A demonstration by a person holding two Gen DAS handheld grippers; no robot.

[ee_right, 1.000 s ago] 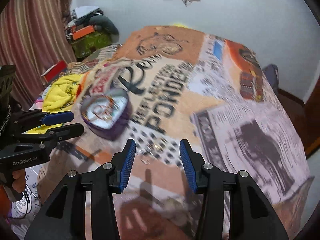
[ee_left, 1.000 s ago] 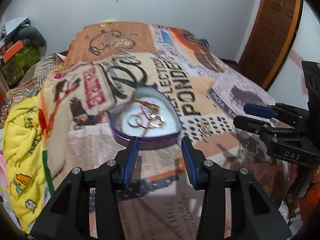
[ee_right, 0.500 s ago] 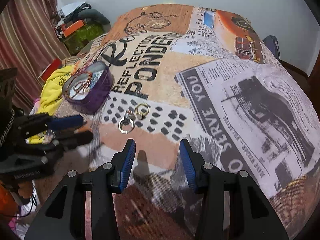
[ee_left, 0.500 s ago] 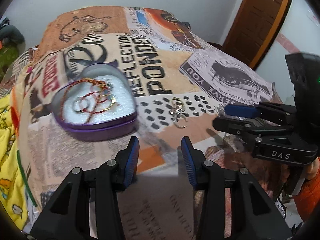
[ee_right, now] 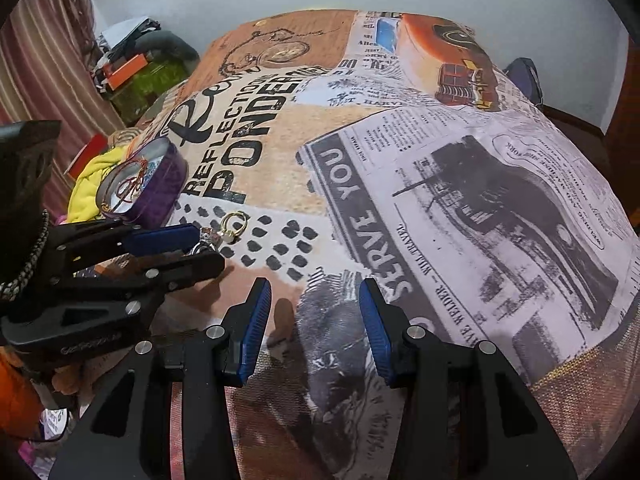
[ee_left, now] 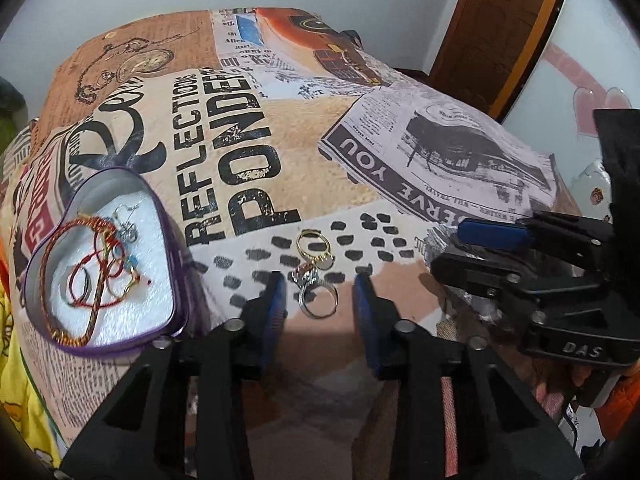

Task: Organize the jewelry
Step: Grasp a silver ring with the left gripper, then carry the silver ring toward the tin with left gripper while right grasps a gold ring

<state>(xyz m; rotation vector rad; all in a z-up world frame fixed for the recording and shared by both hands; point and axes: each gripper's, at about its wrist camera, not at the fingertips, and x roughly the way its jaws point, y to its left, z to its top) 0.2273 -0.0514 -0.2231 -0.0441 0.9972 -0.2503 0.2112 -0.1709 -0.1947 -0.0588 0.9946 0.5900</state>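
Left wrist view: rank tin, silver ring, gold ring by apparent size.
1. Tin, by far the largest.
2. Silver ring.
3. Gold ring.
The rings look close in size; the silver one lies nearer the camera, so their order is unsure.

On the bed (ee_left: 320, 152), two rings (ee_left: 316, 276) lie right of the tin (ee_left: 176, 264); bracelets (ee_left: 92, 276) lie in it.
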